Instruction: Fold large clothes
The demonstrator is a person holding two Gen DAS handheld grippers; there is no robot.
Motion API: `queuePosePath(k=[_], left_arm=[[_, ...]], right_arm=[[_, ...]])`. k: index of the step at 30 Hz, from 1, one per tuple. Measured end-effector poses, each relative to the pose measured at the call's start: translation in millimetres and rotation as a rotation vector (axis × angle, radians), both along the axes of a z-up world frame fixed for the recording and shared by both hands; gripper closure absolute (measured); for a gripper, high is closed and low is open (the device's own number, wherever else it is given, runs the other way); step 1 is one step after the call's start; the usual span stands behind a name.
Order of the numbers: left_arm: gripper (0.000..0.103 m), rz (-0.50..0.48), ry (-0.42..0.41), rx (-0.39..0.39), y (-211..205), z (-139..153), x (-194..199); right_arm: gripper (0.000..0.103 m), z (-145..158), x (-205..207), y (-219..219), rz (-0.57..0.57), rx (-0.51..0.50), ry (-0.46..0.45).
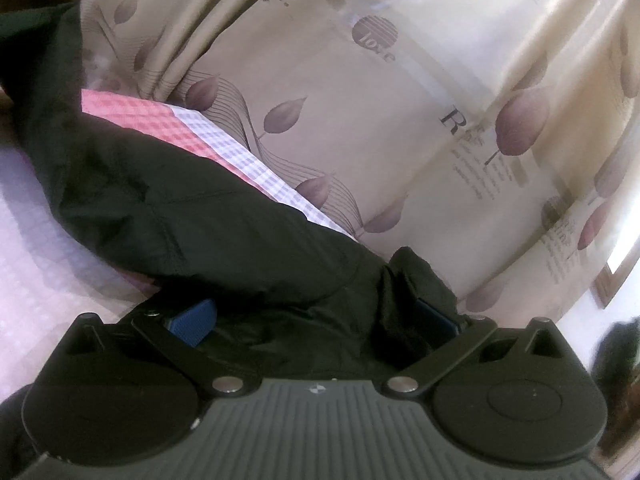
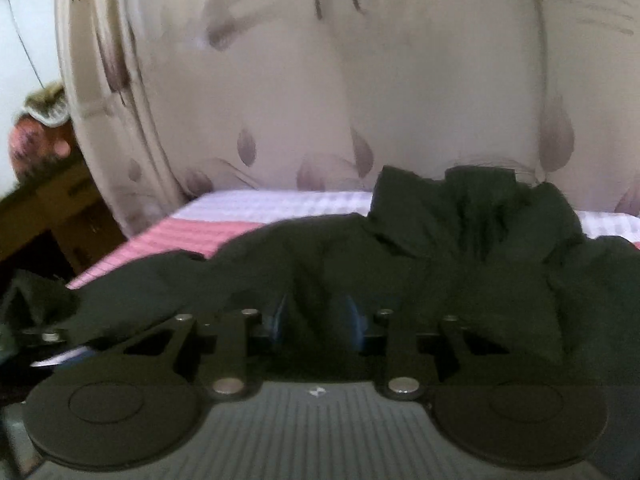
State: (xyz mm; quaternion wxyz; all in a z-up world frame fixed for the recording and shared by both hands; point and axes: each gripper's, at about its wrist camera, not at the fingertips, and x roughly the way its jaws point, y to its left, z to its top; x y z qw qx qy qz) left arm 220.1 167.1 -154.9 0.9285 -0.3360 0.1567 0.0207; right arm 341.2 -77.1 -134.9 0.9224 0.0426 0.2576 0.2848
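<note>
Wooden cabinet [image 2: 60, 208] only right-wrist.

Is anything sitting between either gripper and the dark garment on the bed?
Nothing visible does. The dark garment already fills the gap between the left gripper fingers, and it bunches between the narrowed blue pads of the right gripper. Only the checked bedsheet lies beneath.

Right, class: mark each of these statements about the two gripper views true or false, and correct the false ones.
1. The garment is white. False: it is dark, near black.
2. It lies on a pink and white checked sheet. True.
3. A leaf-print curtain hangs behind. True.
4. The right gripper is clear of the cloth. False: dark cloth sits between its blue pads.
5. The left gripper has dark cloth bunched between its fingers. True.
</note>
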Motion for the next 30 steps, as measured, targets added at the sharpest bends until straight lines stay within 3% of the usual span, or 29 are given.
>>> queuePosePath(k=[3, 6, 11, 13, 16, 21, 25, 28, 30], left_arm=[[0.003, -0.023, 0.018, -0.024, 11, 11, -8], [0.001, 0.034, 0.02, -0.075, 37, 30, -34], [0.001, 0.104, 0.037, -0.107, 103, 58, -74], [0.001, 0.143, 0.031, -0.144, 127, 62, -82], [0.0, 0.163, -0.007, -0.274, 162, 60, -92], [0.0, 0.217, -0.029, -0.502, 199, 40, -90], [0.001, 0.287, -0.033, -0.606, 218, 20, -90], [0.016, 0.358, -0.073, -0.632, 227, 12, -94], [0.044, 0.398, -0.064, -0.611, 231, 12, -96]], right_arm=[[0.076, -31, 8, 26, 0.043, -0.12, 0.056], [0.076, -44, -5, 39, 0.051, -0.226, -0.021], [0.073, -43, -5, 34, 0.04, -0.208, -0.02], [0.066, -43, -8, 33, 0.026, -0.219, -0.03], [0.052, -43, -11, 34, -0.012, -0.239, -0.044], [0.044, -43, -9, 31, -0.034, -0.233, -0.046], [0.035, -43, -11, 31, -0.049, -0.241, -0.057], [0.032, -43, -11, 29, -0.058, -0.238, -0.061], [0.032, -43, -11, 29, -0.058, -0.237, -0.06]])
